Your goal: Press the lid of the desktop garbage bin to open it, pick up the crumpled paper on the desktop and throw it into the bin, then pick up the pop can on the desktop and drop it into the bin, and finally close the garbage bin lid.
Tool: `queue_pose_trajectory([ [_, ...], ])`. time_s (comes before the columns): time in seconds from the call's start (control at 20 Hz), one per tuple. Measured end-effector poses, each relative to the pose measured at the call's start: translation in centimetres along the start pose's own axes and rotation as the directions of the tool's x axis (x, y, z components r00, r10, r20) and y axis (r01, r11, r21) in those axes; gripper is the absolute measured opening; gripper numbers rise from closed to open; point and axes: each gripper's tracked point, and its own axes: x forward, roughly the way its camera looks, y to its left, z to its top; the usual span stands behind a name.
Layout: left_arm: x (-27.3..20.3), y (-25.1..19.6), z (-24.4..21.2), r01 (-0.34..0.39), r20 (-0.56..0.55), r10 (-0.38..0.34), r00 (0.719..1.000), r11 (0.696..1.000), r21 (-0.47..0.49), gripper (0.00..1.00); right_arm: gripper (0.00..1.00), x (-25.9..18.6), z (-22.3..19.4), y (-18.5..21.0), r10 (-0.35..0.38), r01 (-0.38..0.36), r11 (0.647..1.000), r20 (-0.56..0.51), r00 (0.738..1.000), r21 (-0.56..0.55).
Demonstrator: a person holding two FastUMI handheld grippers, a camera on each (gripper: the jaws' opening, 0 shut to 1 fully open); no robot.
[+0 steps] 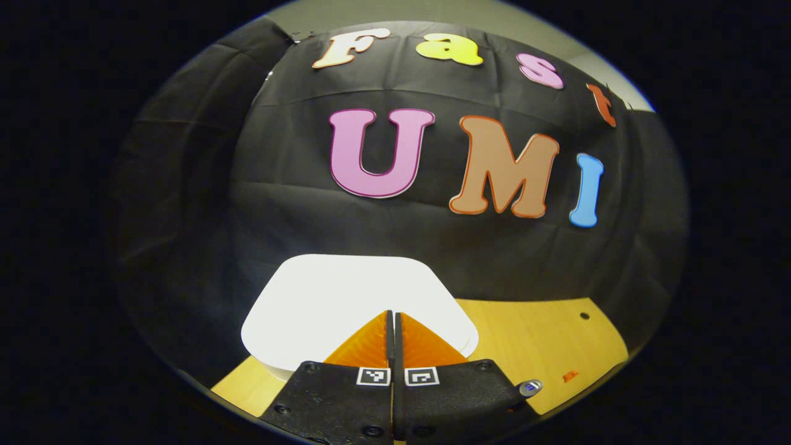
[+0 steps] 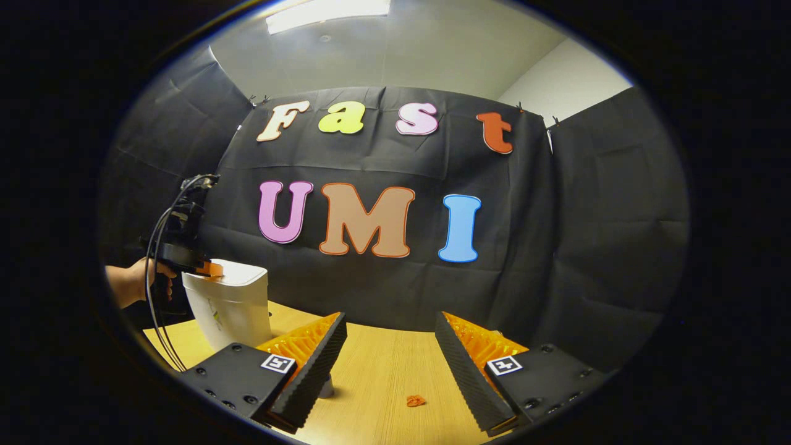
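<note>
The left tool [image 1: 393,321], fingers closed together and empty, rests on the bin lid [image 1: 346,290]; the step appears to be pressing. The right tool [image 2: 389,346] hangs wide open, empty, above the table [image 2: 377,377]. Next, a firm downward push seems needed.

White garbage bin [image 2: 232,309] upright at wooden desktop's [image 2: 383,371] left edge, lid [image 1: 346,296] closed.

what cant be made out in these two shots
- Whether the left gripper touches the bin lid: left gripper view, its shut fingers cover the spot.
- Bin base: right gripper view, hidden by the right gripper finger.
- Small orange scrap on the table: too small to identify.
</note>
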Motion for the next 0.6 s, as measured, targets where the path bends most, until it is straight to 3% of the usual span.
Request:
queue_pose_trajectory([
  [0.05, 0.2, -0.3, 0.4, 0.019, 0.016, -0.018, 1.000, 0.997, -0.074, 0.00, 0.96, 0.2, 0.0, 0.3, 0.005, -0.005, 1.000, -0.002, 1.000, 0.008],
  [0.1, 0.2, -0.4, 0.1, 0.034, 0.003, -0.034, 0.999, 0.996, -0.079, 0.00, 0.96, 0.5, 0.1, 0.6, 0.012, -0.012, 1.000, -0.003, 1.000, 0.012],
  [0.2, -0.3, -0.1, 1.0, 0.026, 0.071, -0.026, 0.997, 1.000, 0.004, 0.00, 0.96, 0.9, 0.6, 0.8, 0.026, -0.026, 1.000, 0.003, 1.000, 0.011],
  [0.35, -1.1, -0.4, 3.9, -0.050, 0.178, 0.027, 0.984, 0.991, 0.125, 0.00, 0.96, 1.2, 1.7, 0.3, 0.029, -0.029, 0.999, 0.033, 0.999, 0.017],
  [0.45, -2.3, -1.9, 6.3, -0.053, 0.254, 0.003, 0.967, 0.981, 0.189, 0.01, 0.96, 1.3, 2.0, 0.0, 0.033, -0.035, 0.999, 0.037, 0.999, 0.033],
  [0.5, -3.0, -2.8, 7.6, -0.045, 0.287, -0.015, 0.958, 0.978, 0.202, 0.04, 0.96, 1.4, 2.0, -0.2, 0.036, -0.037, 0.998, 0.037, 0.999, 0.043],
  [0.6, -4.7, -5.0, 8.3, 0.003, 0.316, -0.069, 0.946, 0.979, 0.203, 0.20, 0.96, 1.4, 1.9, -0.6, 0.038, -0.040, 0.997, 0.035, 0.999, 0.059],
])
